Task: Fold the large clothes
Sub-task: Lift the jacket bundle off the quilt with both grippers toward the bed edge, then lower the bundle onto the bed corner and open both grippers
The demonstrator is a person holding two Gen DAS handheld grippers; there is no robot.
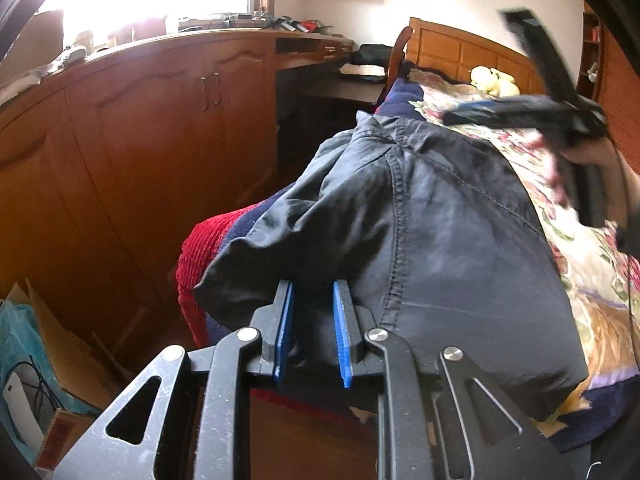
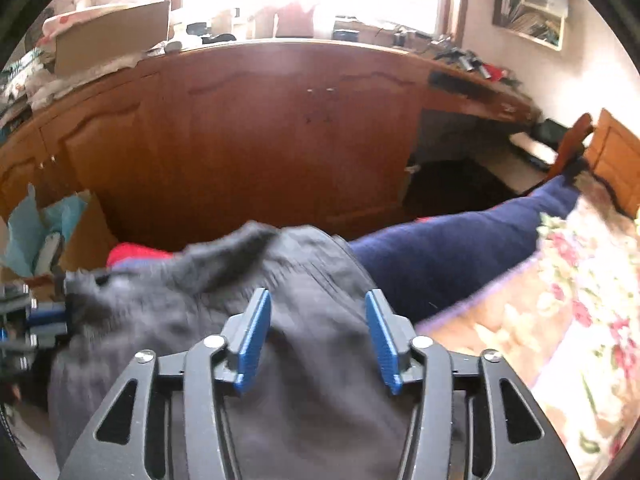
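A large dark grey garment point(image 1: 432, 216) lies bunched on the bed; it also fills the lower middle of the right wrist view point(image 2: 304, 320). My left gripper point(image 1: 314, 292) is at the garment's near edge, its blue pads point(image 1: 285, 328) a little apart with a fold of cloth between them; whether it grips is unclear. My right gripper point(image 2: 318, 300) is open and empty just above the garment. It shows blurred at the right in the left wrist view point(image 1: 472, 116), raised above the bed. The left gripper shows at the left edge of the right wrist view point(image 2: 66, 322).
The bed has a floral cover point(image 1: 592, 264) point(image 2: 568, 312), a navy blanket point(image 2: 460, 256) and a red one point(image 1: 196, 256). Wooden cupboards point(image 1: 160, 120) point(image 2: 260, 140) run alongside, with a cluttered top. Cardboard and bags point(image 1: 36, 352) stand on the floor. A wooden headboard point(image 1: 460, 50) stands behind.
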